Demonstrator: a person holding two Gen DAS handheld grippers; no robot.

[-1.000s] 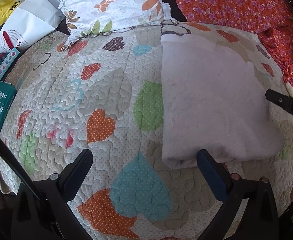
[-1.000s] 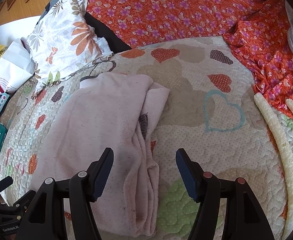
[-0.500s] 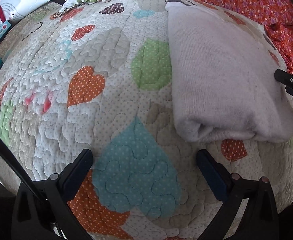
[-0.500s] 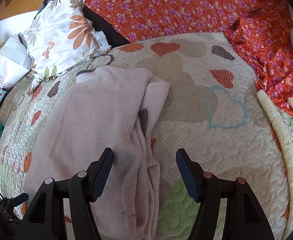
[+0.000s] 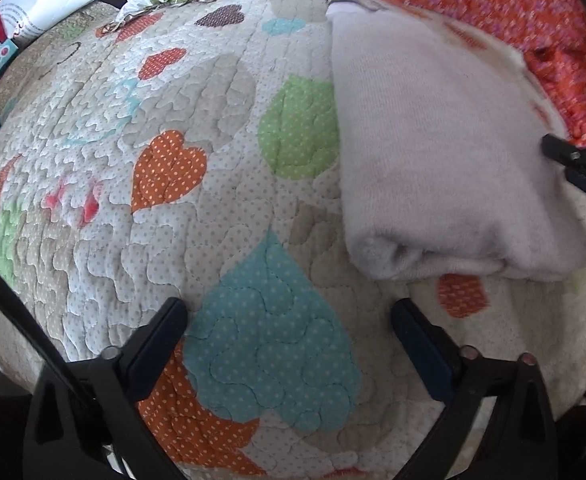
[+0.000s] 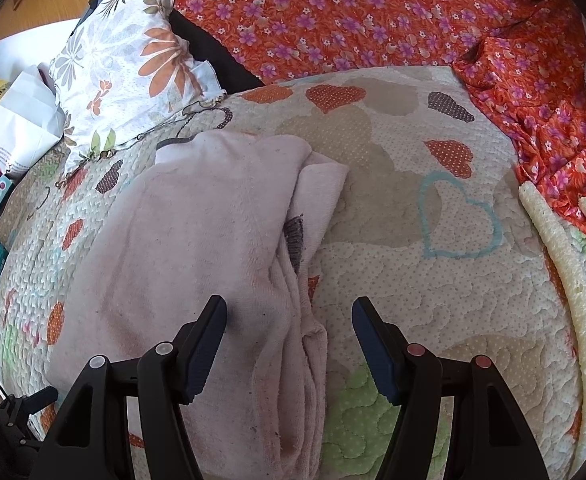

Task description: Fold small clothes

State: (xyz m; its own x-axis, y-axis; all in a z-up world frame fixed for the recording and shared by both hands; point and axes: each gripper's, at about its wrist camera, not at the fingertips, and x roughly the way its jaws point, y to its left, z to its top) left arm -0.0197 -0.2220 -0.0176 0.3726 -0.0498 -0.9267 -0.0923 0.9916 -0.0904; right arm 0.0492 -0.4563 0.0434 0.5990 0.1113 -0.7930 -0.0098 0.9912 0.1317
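My left wrist camera looks forward and down, close over the heart quilt [image 5: 229, 216], with the pale pink garment [image 5: 445, 160] at right. My right wrist camera sits directly over that garment [image 6: 197, 248] — facing the orange floral fabric [image 6: 373, 16]. Both views share quilt and garment.

garment [image 6: 197, 248]: near end cut off by frame edge | right claw [image 5: 577, 164]: only tip visible | orange fabric [image 5: 493, 8]: blurred

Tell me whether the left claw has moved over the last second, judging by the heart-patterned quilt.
Yes. The left claw has pulled back toward the person: the heart-patterned quilt's near turquoise heart, once under its fingertips, now lies ahead, clear of the folded pale pink garment.
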